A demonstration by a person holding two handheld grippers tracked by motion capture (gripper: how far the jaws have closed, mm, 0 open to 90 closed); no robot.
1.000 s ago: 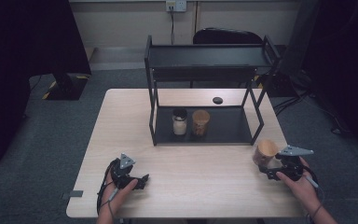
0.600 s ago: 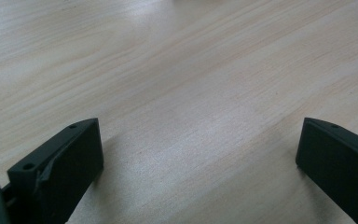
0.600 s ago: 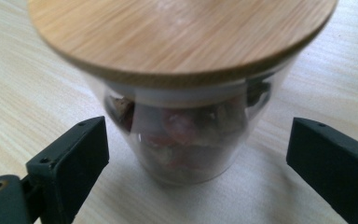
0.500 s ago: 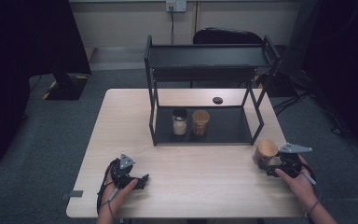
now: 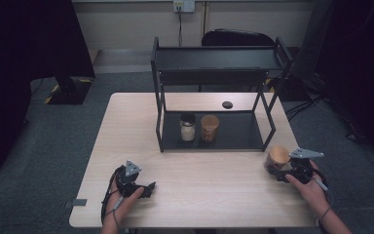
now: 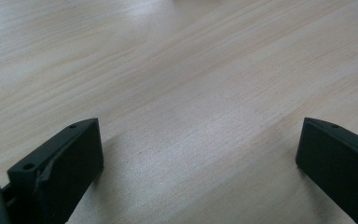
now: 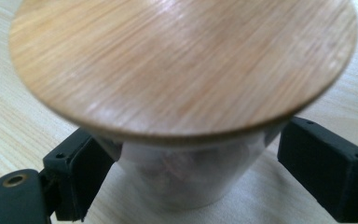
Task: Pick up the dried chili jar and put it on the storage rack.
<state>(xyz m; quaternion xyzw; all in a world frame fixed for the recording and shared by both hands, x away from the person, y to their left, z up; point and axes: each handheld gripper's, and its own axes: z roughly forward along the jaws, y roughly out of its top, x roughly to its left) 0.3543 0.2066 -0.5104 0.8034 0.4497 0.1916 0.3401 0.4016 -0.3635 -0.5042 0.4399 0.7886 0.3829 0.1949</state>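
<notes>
High view: a light wooden desk (image 5: 126, 126) carries a black two-level rack (image 5: 214, 73) at its far middle. On the rack's lower shelf stand two jars side by side, a white jar with a dark lid (image 5: 187, 126) and an amber jar with a wooden lid (image 5: 209, 127), close together. A small dark round object (image 5: 227, 104) lies on the desk behind the rack's lower shelf. Near the desk's front left corner the left hand-held gripper (image 5: 148, 189) rests on the desk in the person's left hand (image 5: 126, 197). Near the front right edge, the right hand-held gripper (image 5: 274, 170) is held by the right hand (image 5: 309, 185), with a jar with a round wooden lid (image 5: 277, 157) at its tip, just outside the rack's right front leg.

Left gripper view: the left hand-held gripper (image 6: 198, 158) has its jaws spread wide over bare desk (image 6: 177, 70), nothing between them.

Right gripper view: the jar with a round wooden lid (image 7: 186, 60) stands on the desk (image 7: 9, 116) between the jaws of the right hand-held gripper (image 7: 191, 172). The left jaw lies against the clear body; the right one stands slightly off it, so the grip is loose or partly released.
</notes>
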